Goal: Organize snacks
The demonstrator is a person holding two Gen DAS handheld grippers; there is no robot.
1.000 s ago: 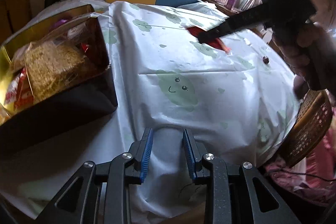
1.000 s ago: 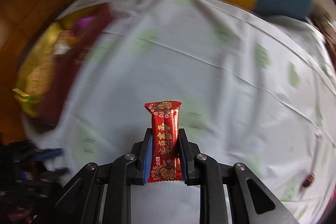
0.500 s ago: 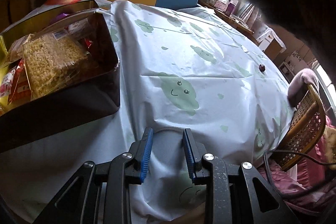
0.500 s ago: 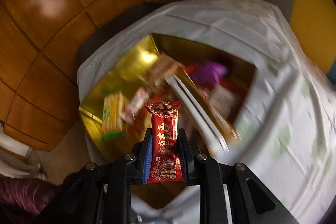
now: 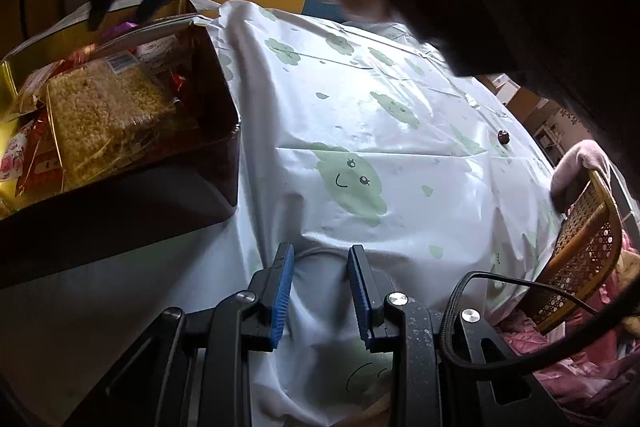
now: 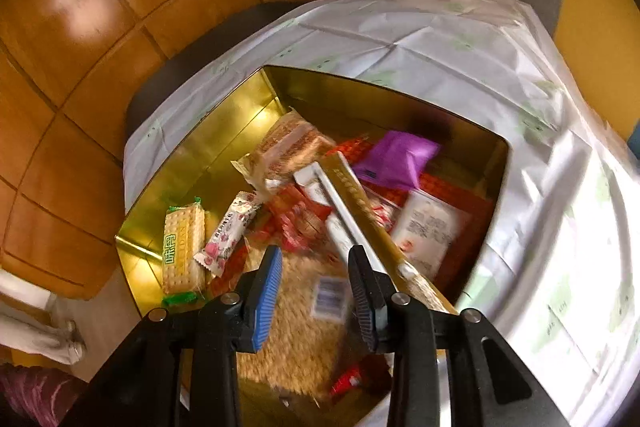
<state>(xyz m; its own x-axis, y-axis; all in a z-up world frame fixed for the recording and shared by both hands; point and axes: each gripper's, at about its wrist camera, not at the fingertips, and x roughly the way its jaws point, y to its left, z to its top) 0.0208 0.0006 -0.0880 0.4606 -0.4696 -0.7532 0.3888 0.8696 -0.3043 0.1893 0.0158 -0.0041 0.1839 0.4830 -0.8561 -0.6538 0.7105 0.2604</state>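
Observation:
A gold tin (image 6: 224, 131) full of wrapped snacks sits on the table; it also shows at the left of the left wrist view (image 5: 224, 131). My right gripper (image 6: 314, 257) is open and empty above the tin, over a blurred red wrapper (image 6: 298, 223) lying among the snacks. In the left wrist view the right gripper (image 5: 116, 7) shows dark above the tin. My left gripper (image 5: 320, 257) is open and empty, low over the tablecloth (image 5: 360, 115) near the front edge. A small dark red candy (image 5: 503, 136) lies far right on the cloth.
The tin holds a large rice-crisp pack (image 6: 296, 323), a purple packet (image 6: 396, 159), a cracker pack (image 6: 182, 247) and a gold bar (image 6: 360, 207). A wicker chair (image 5: 580, 247) stands at the table's right. Wooden panels (image 6: 100, 27) lie beyond the tin.
My right gripper carried the red snack bar over the tin, then opened; the bar is no longer between its fingers. The left gripper stayed nearly still.

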